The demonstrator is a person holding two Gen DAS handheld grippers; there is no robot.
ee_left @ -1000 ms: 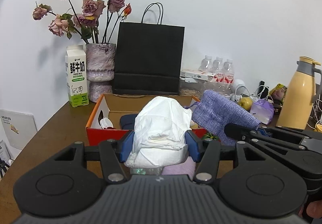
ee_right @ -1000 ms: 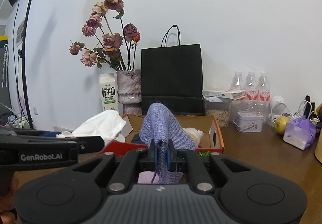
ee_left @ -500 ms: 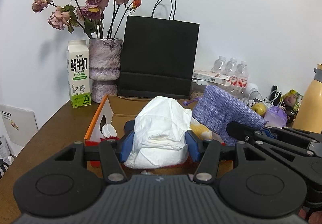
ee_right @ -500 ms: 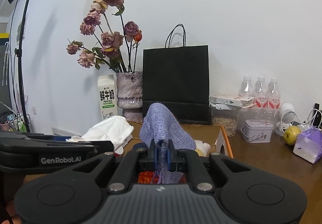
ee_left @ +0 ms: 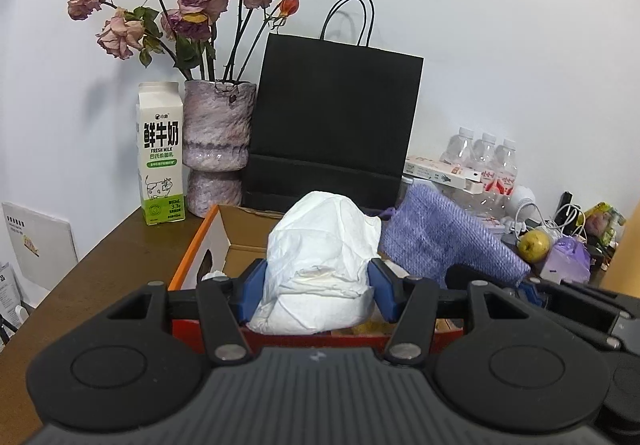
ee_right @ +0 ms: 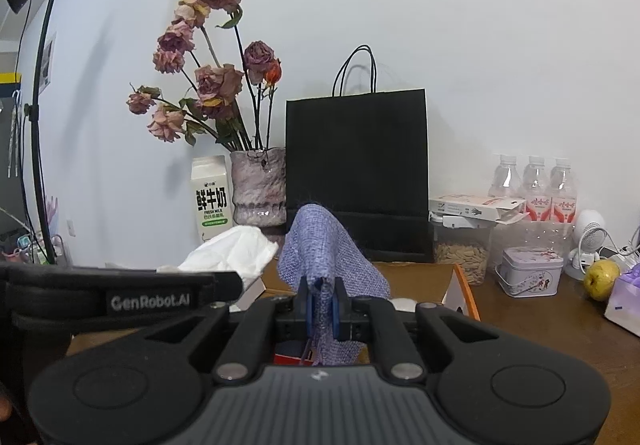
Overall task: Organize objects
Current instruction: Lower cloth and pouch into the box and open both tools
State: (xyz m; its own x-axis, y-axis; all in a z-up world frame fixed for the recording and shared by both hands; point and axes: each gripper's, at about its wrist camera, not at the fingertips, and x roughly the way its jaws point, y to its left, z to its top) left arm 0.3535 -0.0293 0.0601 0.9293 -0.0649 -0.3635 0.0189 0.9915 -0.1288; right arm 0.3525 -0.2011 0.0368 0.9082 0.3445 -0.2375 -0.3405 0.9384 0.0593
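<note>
My left gripper (ee_left: 316,287) is shut on a crumpled white paper bundle (ee_left: 320,257), its blue pads pressing both sides. My right gripper (ee_right: 321,309) is shut on a purple woven pouch (ee_right: 326,245), pinched thin between the pads. Both are held above an open cardboard box with orange edges (ee_left: 200,241) on the brown table (ee_left: 100,265). In the left wrist view the purple pouch (ee_left: 448,241) sits to the right of the bundle. In the right wrist view the white bundle (ee_right: 236,249) and the left gripper body (ee_right: 120,297) show at left. The box edge (ee_right: 464,285) appears behind the pouch.
Along the wall stand a milk carton (ee_left: 160,153), a vase of dried roses (ee_left: 218,141), a black paper bag (ee_left: 332,117), water bottles (ee_right: 532,181), a seed jar (ee_right: 460,253), a tin (ee_right: 532,271) and a pear (ee_right: 600,279). A light stand (ee_right: 38,105) is left.
Both grippers moved forward together toward the wall, carrying the bundle and pouch over the box; the vase, carton and black bag now look nearer. Both grips unchanged.
</note>
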